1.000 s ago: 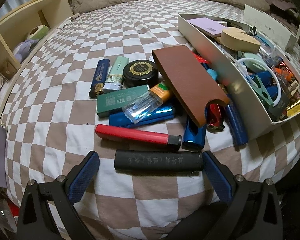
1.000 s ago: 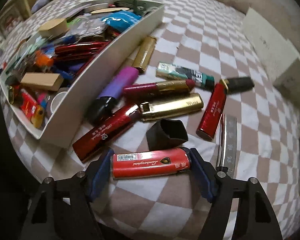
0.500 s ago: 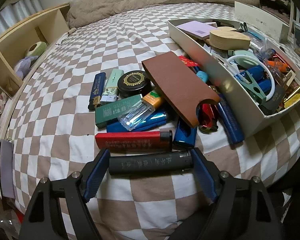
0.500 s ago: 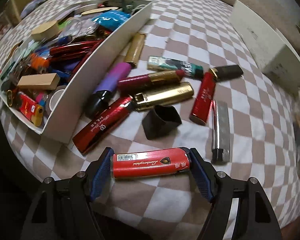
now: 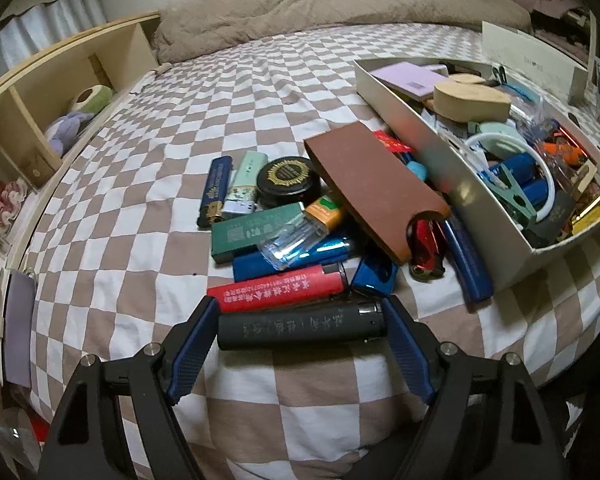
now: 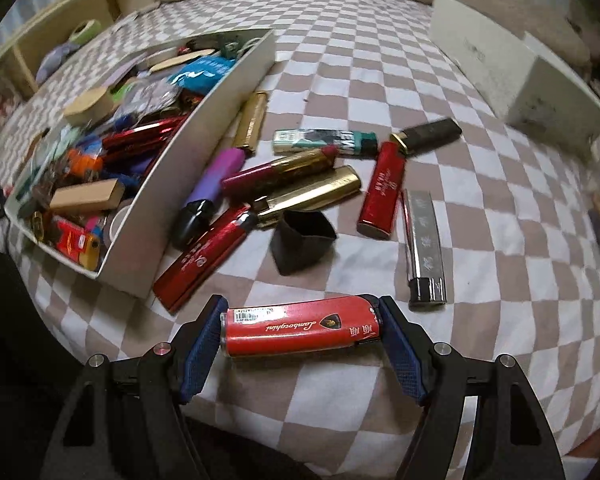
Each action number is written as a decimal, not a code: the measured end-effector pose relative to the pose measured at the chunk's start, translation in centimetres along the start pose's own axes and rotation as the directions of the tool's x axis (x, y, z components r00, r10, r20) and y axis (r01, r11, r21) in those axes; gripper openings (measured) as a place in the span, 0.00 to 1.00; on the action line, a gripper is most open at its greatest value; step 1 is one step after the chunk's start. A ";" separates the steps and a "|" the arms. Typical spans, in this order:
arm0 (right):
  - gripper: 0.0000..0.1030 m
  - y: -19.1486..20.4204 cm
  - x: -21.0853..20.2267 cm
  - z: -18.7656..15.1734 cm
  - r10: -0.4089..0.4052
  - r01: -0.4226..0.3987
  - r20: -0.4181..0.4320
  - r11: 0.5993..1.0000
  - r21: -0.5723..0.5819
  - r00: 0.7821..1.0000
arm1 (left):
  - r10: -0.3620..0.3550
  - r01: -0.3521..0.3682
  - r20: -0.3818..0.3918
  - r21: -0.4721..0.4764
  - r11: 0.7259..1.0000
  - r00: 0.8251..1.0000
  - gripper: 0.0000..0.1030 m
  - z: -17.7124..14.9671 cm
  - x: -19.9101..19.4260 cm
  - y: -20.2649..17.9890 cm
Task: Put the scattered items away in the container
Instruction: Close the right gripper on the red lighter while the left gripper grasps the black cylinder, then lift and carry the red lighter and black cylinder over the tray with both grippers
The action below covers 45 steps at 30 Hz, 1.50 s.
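My left gripper [image 5: 300, 330] is shut on a matte black lighter [image 5: 300, 327], gripped lengthwise end to end and lifted just above the checked bedspread. Behind it lies a red lighter [image 5: 278, 287] in a pile of scattered lighters. The white box [image 5: 436, 168] stands at the right, crowded with small items. My right gripper [image 6: 302, 332] is shut on a red lighter with a crest logo [image 6: 300, 330], also held end to end above the bed. In that view the white box [image 6: 188, 168] sits at the left, with more lighters and lipsticks beside it.
A brown sleeve [image 5: 374, 192] leans on the box wall. A black cap [image 6: 302, 242], a silver lighter [image 6: 424, 242] and a gold lighter [image 6: 312, 200] lie loose. White cartons [image 6: 512, 68] stand at the far right, and a wooden shelf [image 5: 56, 92] runs along the left.
The left jaws closed from wide apart onto the ends of the black lighter and raised it. The right gripper carried its red lighter a little away from the scattered items, rolling slightly.
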State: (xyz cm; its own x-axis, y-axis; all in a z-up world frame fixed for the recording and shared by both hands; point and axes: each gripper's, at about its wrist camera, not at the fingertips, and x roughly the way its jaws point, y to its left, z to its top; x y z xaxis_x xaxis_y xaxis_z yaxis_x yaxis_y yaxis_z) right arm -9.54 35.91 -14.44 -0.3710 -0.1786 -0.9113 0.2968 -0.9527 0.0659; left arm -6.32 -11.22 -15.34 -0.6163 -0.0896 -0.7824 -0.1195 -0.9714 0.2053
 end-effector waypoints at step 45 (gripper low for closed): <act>0.74 2.8 -15.5 4.1 0.067 -0.147 0.512 0.982 0.117 0.857 | -0.081 0.107 0.395 -0.045 0.993 0.915 0.80 11.0 -13.1 -4.6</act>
State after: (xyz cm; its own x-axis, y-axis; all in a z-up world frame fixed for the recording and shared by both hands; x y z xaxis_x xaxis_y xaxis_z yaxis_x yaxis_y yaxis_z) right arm -6.61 35.02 1.50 -0.7479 -0.3430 -0.5683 0.2429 -0.9382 0.2465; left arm -6.25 -3.14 0.43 -0.8620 0.0837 -0.5000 -0.1499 -0.9843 0.0936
